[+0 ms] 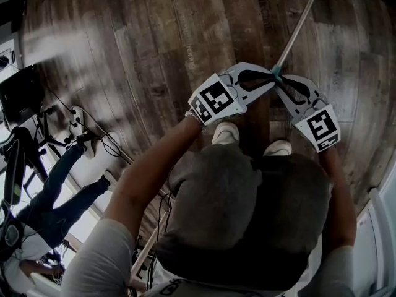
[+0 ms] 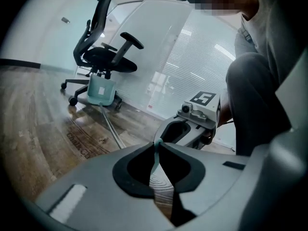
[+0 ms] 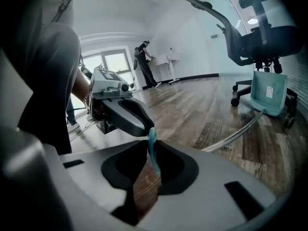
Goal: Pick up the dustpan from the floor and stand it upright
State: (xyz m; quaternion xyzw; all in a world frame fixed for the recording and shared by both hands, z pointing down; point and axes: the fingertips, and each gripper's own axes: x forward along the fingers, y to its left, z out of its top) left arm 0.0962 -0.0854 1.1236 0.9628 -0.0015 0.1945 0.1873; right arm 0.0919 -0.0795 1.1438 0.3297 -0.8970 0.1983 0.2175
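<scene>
Dark wooden floor (image 1: 154, 42) stretches ahead of the person toward an office chair (image 2: 108, 57); the dustpan (image 2: 101, 91) sits on the boards just in front of that chair's wheels, well apart from both tools; its long handle (image 1: 300, 23) runs from the scoop straight back toward the person, seemingly lifted off the floor at the near end, and finishes in a teal tip (image 1: 276, 75); the left gripper (image 1: 270, 82) and the right gripper (image 1: 282, 86) meet nose to nose there, each with its jaws pinched shut on that tip from opposite sides, so neither is nearer; standing it up probably means swinging this end up and forward over the scoop, with the scoop as the pivot.
</scene>
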